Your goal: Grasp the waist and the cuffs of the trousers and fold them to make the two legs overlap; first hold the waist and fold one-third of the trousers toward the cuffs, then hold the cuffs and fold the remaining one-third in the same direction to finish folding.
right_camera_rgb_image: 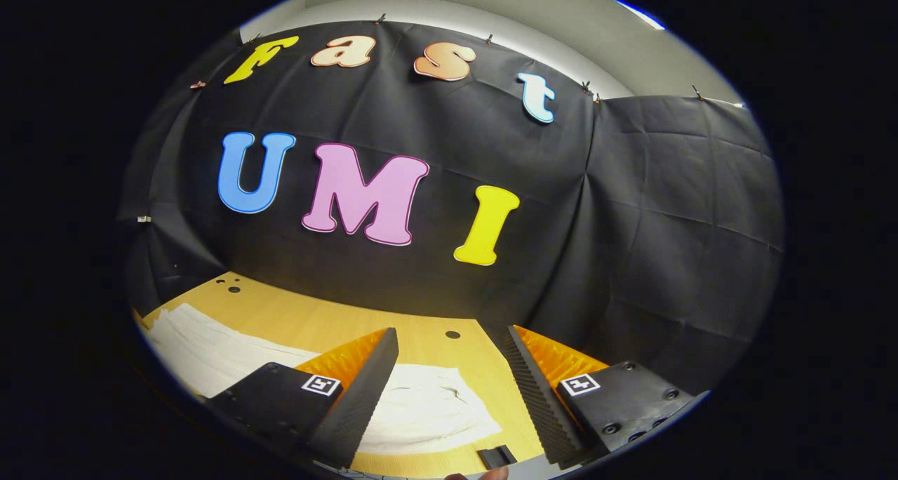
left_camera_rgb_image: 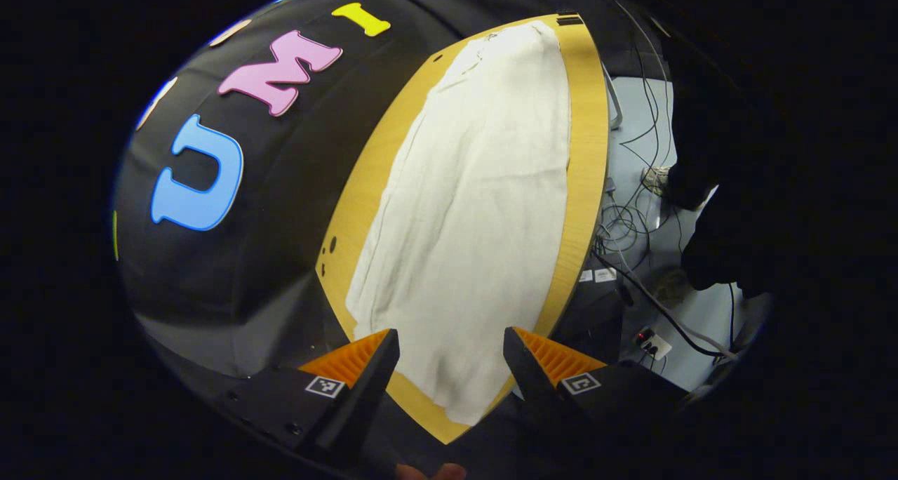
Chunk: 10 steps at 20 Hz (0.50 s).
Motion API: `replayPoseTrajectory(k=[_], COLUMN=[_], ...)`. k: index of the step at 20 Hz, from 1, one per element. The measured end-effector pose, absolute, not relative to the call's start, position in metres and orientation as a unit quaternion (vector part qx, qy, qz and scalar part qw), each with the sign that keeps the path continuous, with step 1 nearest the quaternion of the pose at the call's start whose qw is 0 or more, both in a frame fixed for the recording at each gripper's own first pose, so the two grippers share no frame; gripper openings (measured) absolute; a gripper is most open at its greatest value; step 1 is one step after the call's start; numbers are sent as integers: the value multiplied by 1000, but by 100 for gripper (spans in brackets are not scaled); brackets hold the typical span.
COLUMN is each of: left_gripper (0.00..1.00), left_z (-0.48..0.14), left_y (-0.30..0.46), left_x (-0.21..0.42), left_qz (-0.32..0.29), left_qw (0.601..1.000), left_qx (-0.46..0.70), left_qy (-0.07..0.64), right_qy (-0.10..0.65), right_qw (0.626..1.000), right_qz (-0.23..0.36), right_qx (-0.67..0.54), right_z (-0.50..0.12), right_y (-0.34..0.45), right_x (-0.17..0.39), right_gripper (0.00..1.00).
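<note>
Both grippers hang above the table (left_camera_rgb_image: 589,157), left gripper (left_camera_rgb_image: 451,357) and right gripper (right_camera_rgb_image: 449,368) with fingers apart, holding nothing. White trousers (left_camera_rgb_image: 470,206) lie flat lengthwise on it (soft, light, likely to slump). Take them at waist and cuff edges. Cables (left_camera_rgb_image: 631,220) trail on the floor beside; nothing blocks the cloth.

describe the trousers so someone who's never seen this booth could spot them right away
Find the yellow wooden table in front of the black cloth wall. The trousers lie flat along it, covering most of the top. They are the one pale, off-white piece of cloth there, unlike the bare wood around them.
</note>
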State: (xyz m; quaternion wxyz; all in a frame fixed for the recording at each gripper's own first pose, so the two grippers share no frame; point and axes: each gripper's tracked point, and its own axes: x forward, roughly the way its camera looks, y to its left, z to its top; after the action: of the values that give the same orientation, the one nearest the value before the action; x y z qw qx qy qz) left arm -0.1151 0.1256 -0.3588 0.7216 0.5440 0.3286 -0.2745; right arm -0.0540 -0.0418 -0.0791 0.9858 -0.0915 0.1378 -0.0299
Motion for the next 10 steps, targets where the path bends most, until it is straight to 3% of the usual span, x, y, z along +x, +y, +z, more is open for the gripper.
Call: replayPoseTrajectory(k=[10], left_gripper=[92], left_z=[-392], left_y=[138], left_x=[-103], left_qz=[-301], left_qw=[654], left_qx=[603], left_qy=[343], right_qy=[184], right_qw=[971], right_qz=[-35], right_qx=[-150], right_z=[-114], right_y=[-74], right_x=[-73], right_gripper=[97])
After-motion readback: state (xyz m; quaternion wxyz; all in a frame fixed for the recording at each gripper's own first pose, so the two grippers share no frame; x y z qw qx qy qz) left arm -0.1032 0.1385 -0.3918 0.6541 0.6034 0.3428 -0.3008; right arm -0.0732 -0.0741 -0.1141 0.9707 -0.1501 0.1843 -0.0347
